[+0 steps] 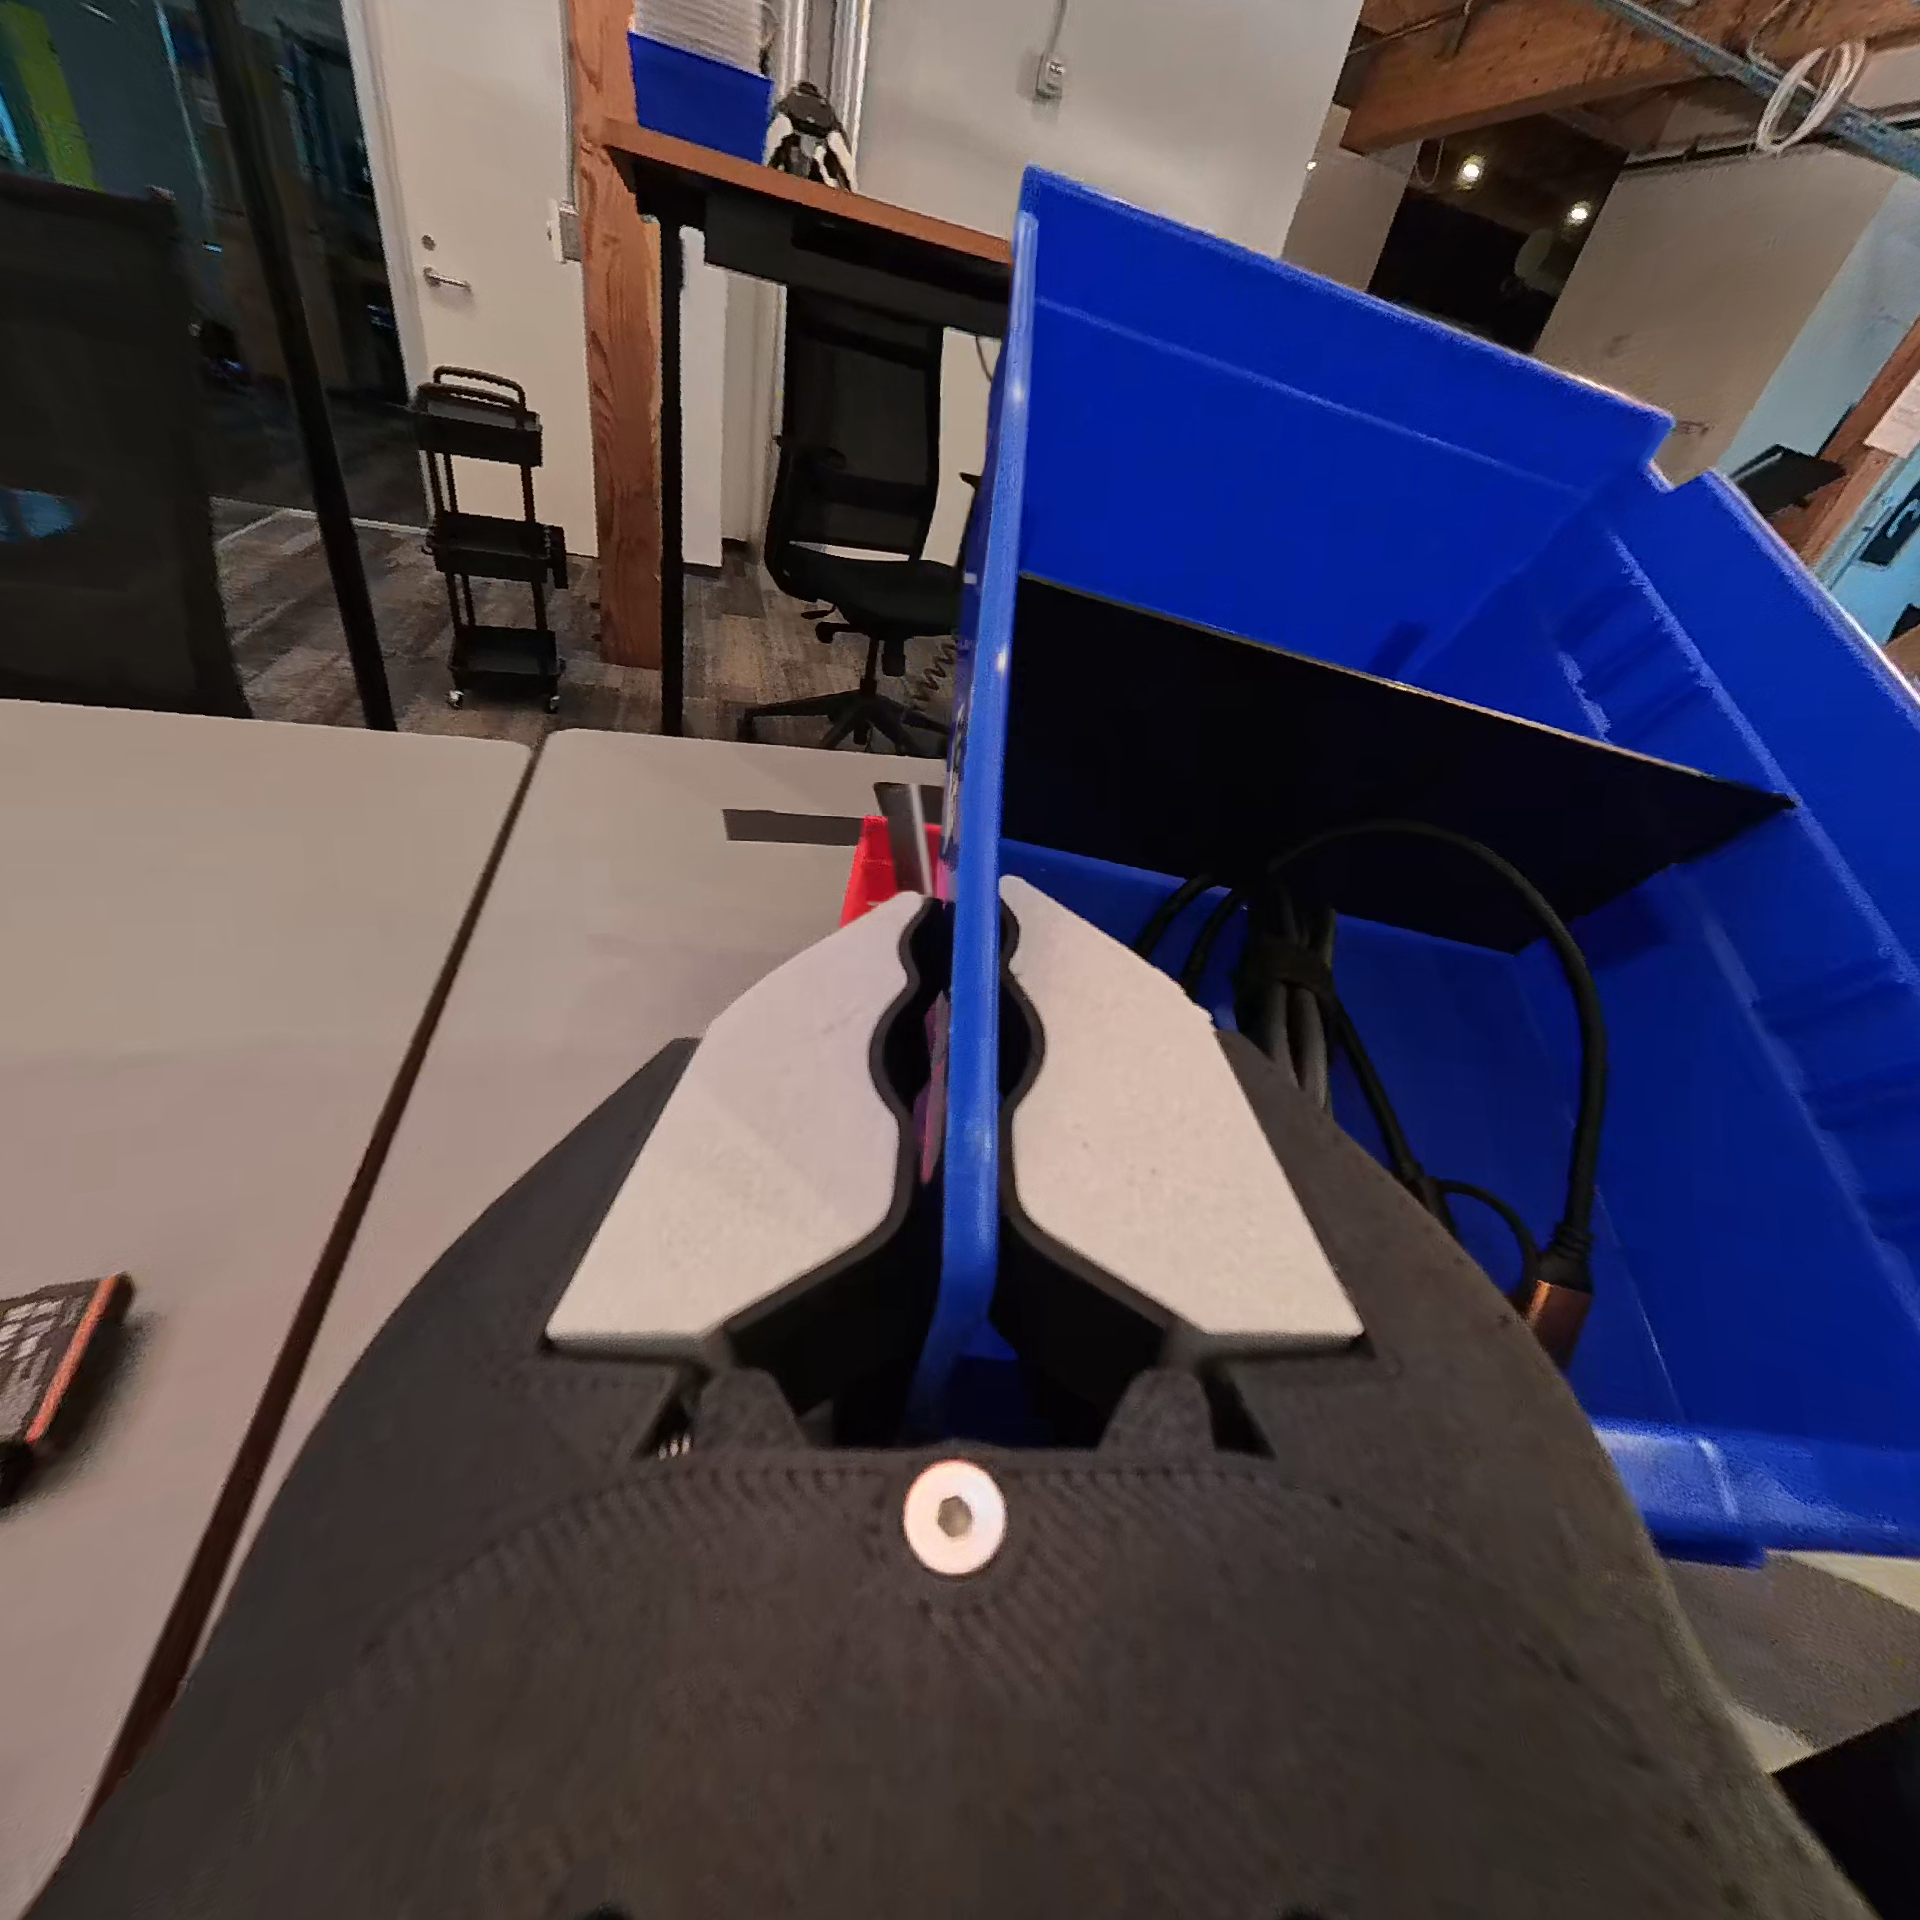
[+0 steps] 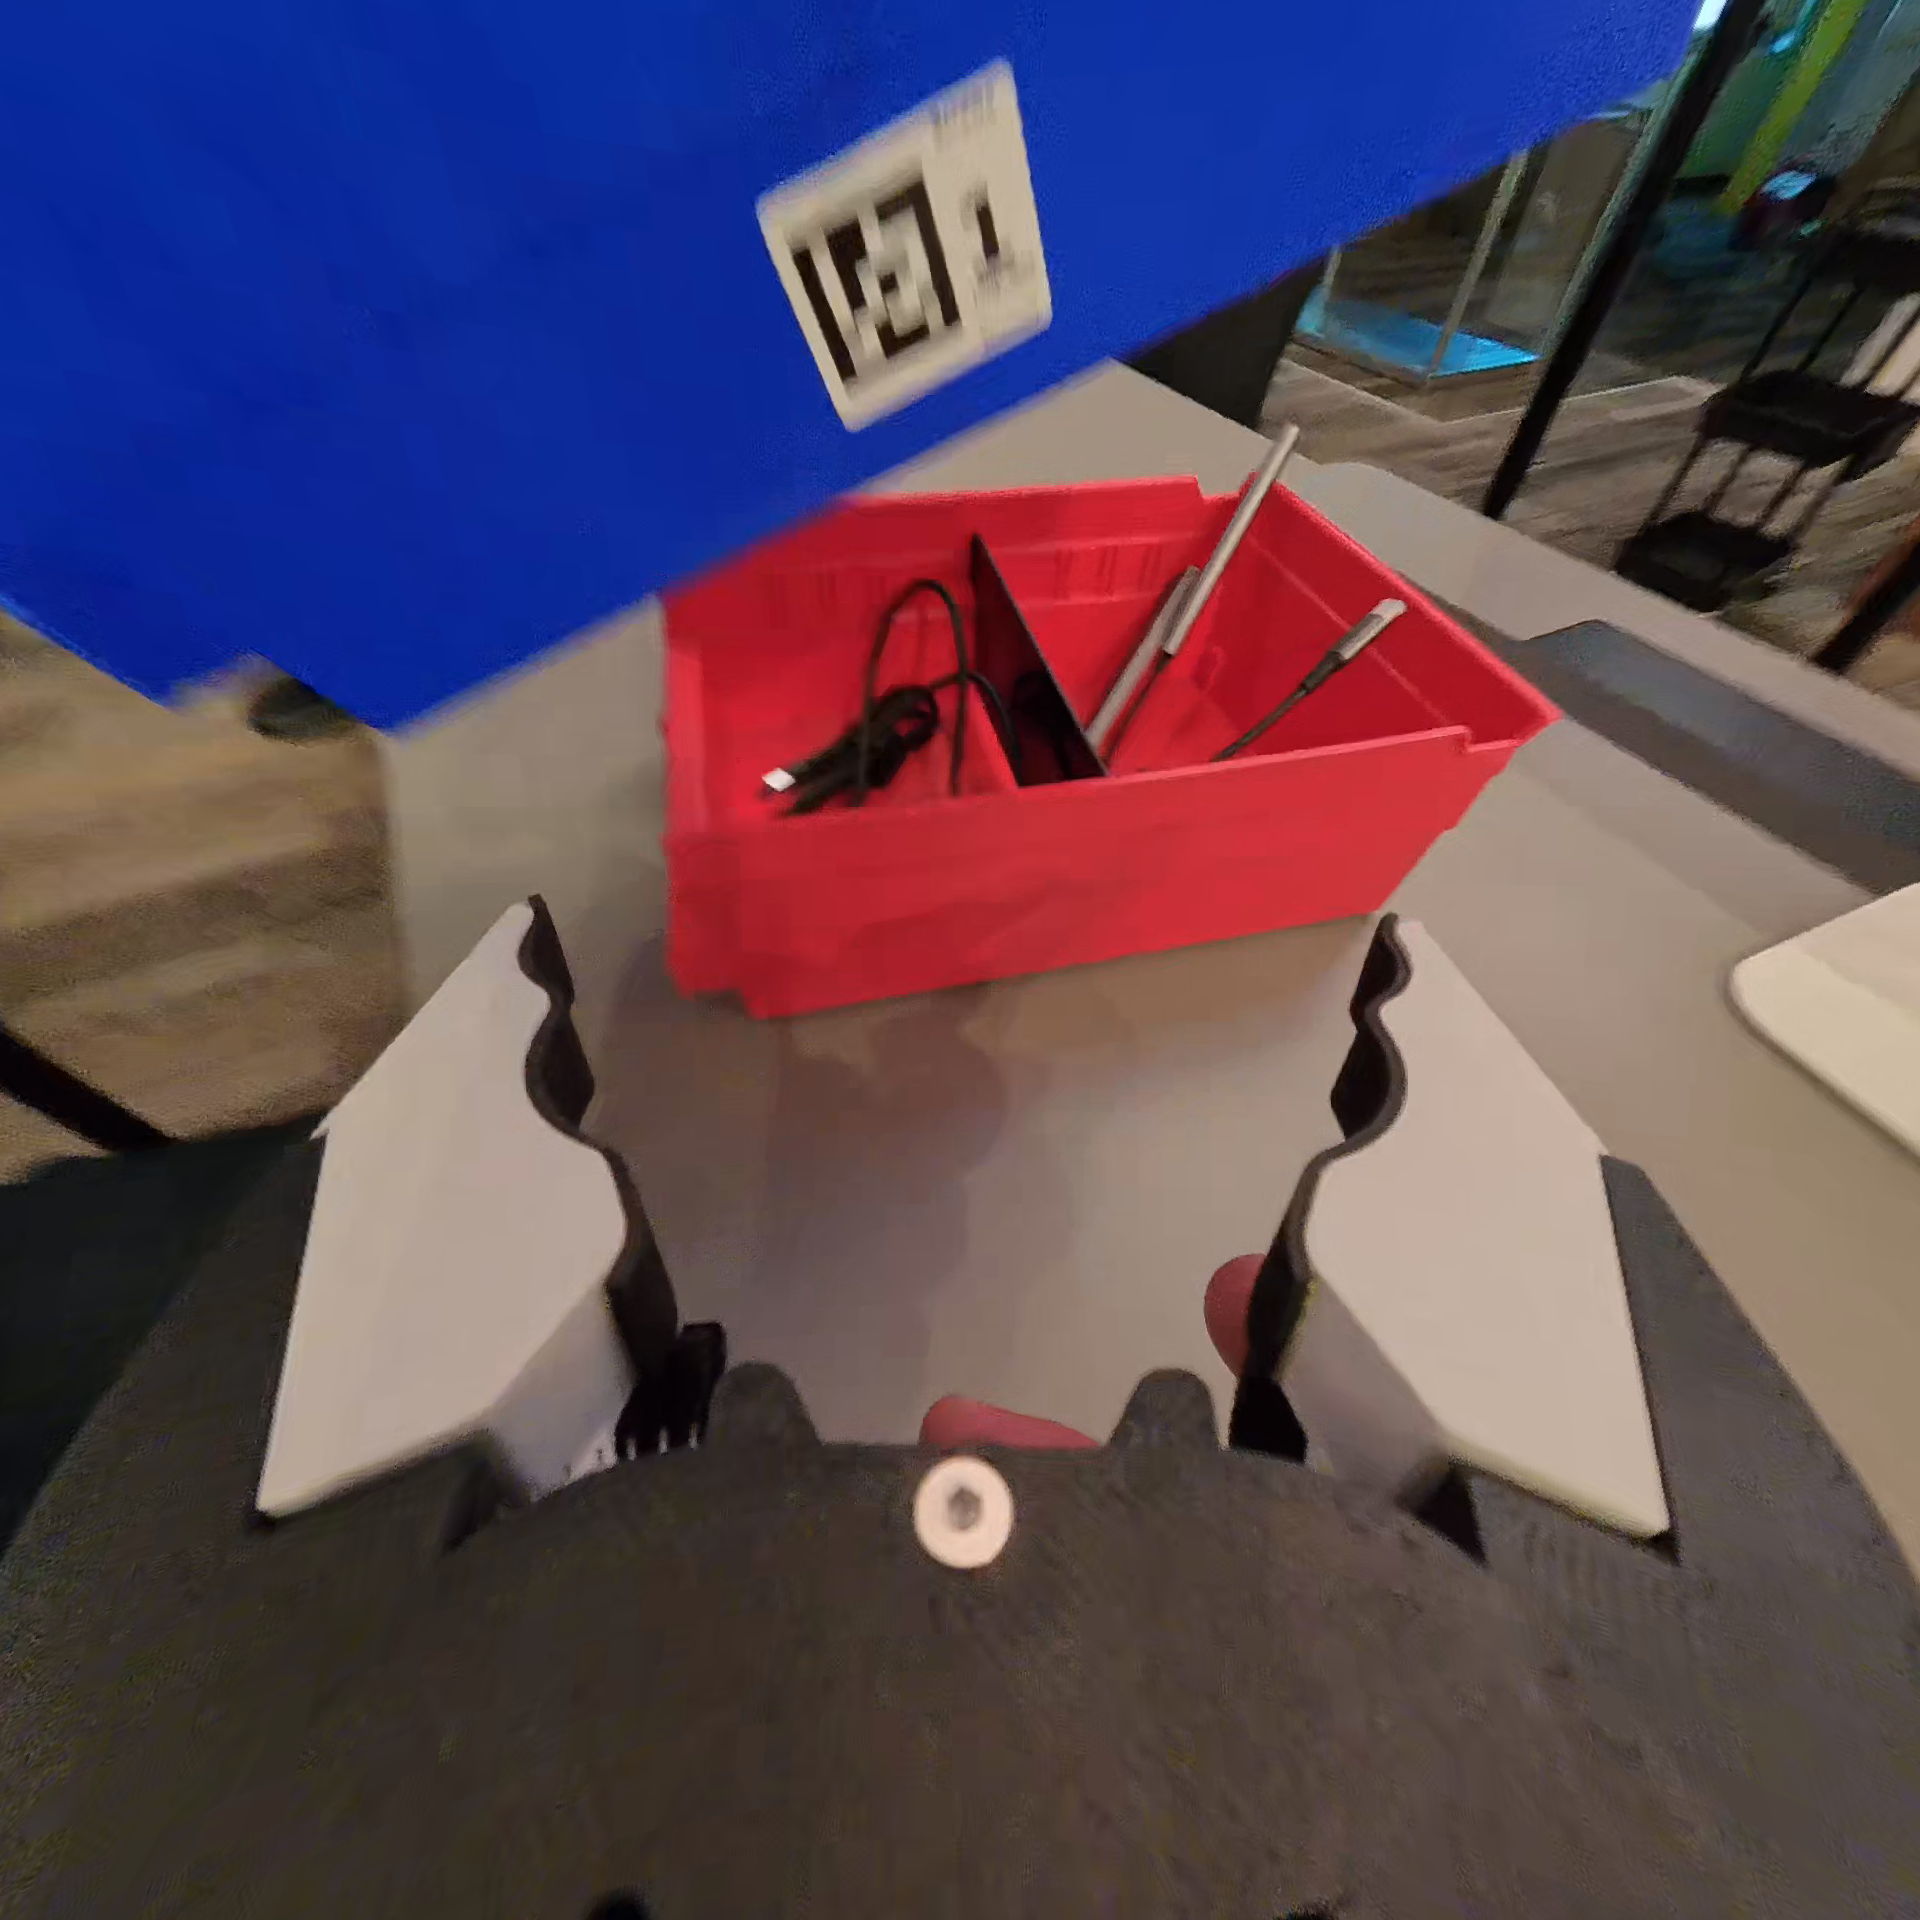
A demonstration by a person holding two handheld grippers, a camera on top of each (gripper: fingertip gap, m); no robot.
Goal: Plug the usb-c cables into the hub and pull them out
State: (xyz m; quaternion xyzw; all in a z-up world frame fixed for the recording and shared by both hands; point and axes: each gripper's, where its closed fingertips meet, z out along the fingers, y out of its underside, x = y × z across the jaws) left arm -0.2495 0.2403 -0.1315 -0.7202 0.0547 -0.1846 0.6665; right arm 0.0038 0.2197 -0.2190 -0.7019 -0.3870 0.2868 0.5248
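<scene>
Your left gripper (image 1: 961, 925) is pinched tight on the side wall of the blue bin (image 1: 1351, 499), wall sandwiched between both fingers, bin tipped up off the grey table (image 1: 260, 935). Inside the blue bin, past that wall: a black cable bundle (image 1: 1299, 997) and a copper-coloured plug (image 1: 1553, 1309), below a black divider (image 1: 1403, 758).

Your right gripper (image 2: 966, 956) is wide open, holding nothing, hovering above the table. Straight ahead of it, near but not touching, sits the red bin (image 2: 1091, 894). The blue bin hangs above and behind the red bin in that view.

Red bin left compartment: coiled black cable (image 2: 883, 727), its silver plug tip pointing toward the red bin's left front corner. Right compartment, past the red bin's black divider: grey hub (image 2: 1195, 603) leaning upright against the back wall, long axis running up and away, with a second grey-tipped lead (image 2: 1340, 655) beside it.

Right hand is the free one and the nearer to the red bin, so likely it reaches forward and down.
</scene>
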